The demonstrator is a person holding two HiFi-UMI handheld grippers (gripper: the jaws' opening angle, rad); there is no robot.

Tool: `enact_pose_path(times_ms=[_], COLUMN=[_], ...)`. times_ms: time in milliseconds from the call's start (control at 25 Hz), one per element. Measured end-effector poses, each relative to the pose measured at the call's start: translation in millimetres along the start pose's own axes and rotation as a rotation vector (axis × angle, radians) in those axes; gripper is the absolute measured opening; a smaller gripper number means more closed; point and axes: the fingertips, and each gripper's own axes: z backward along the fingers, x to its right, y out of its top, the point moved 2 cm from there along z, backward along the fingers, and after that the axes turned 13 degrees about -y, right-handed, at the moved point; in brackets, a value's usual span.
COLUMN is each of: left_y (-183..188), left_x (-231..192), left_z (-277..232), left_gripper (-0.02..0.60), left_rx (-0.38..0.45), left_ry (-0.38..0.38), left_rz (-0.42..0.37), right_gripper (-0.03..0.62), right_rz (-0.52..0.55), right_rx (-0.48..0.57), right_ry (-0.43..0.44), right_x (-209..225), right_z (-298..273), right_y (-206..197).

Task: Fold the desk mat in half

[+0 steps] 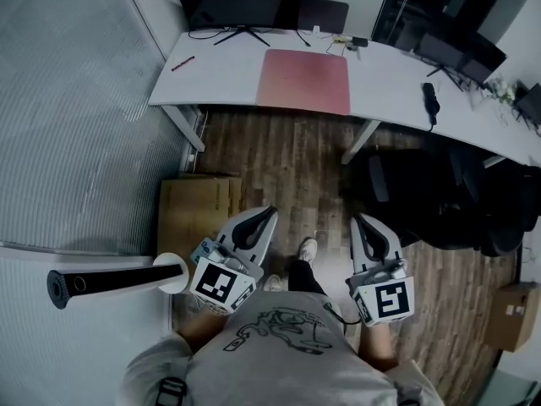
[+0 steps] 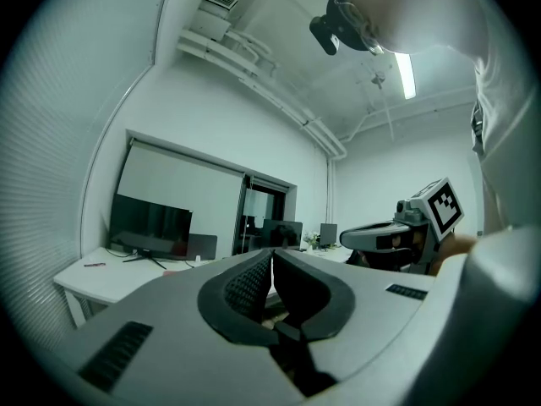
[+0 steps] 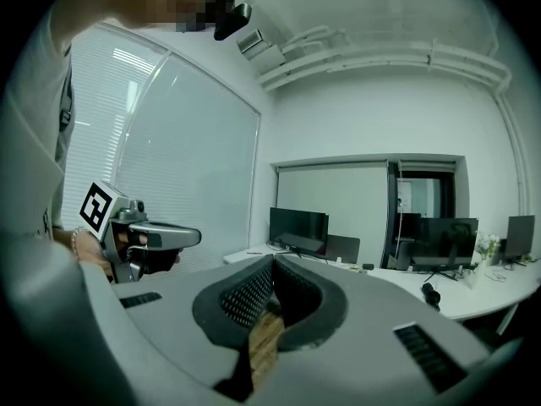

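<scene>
A pinkish-red desk mat (image 1: 304, 81) lies flat and unfolded on the white desk (image 1: 220, 74), at its front edge, far ahead of me. Both grippers are held close to my body, over the wooden floor and well short of the desk. My left gripper (image 1: 270, 212) (image 2: 272, 252) points level at the desk, its jaws shut with nothing between them. My right gripper (image 1: 357, 220) (image 3: 273, 260) is beside it, its tips together and empty. Each gripper view shows the other gripper off to its side.
A black monitor (image 1: 241, 2) stands behind the mat, and a red pen (image 1: 183, 63) lies at the desk's left. A black office chair (image 1: 439, 201) stands at the right. Cardboard boxes (image 1: 196, 210) (image 1: 514, 311) sit on the floor. A glass partition (image 1: 76, 100) runs along the left.
</scene>
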Motion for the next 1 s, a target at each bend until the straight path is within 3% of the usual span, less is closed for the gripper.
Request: enact_pose_path(times_ms=[360, 560, 1000], left_y=[13, 19, 17], left_x=[-23, -27, -28], left_z=[-95, -147, -227], left_gripper=[0.026, 0.026, 0.026], left_rx=[-0.005, -0.007, -0.025], left_ry=[-0.003, -0.004, -0.004], left_rz=[-0.020, -0.023, -0.020], right_gripper=[0.006, 0.006, 0.006], right_rz=[0.013, -0.045, 0.007], right_rx=[0.021, 0.091, 0.012], right_ry=[0.006, -0.017, 0.015], right_x=[81, 128, 201], right_z=[-53, -77, -104], right_y=[11, 26, 6])
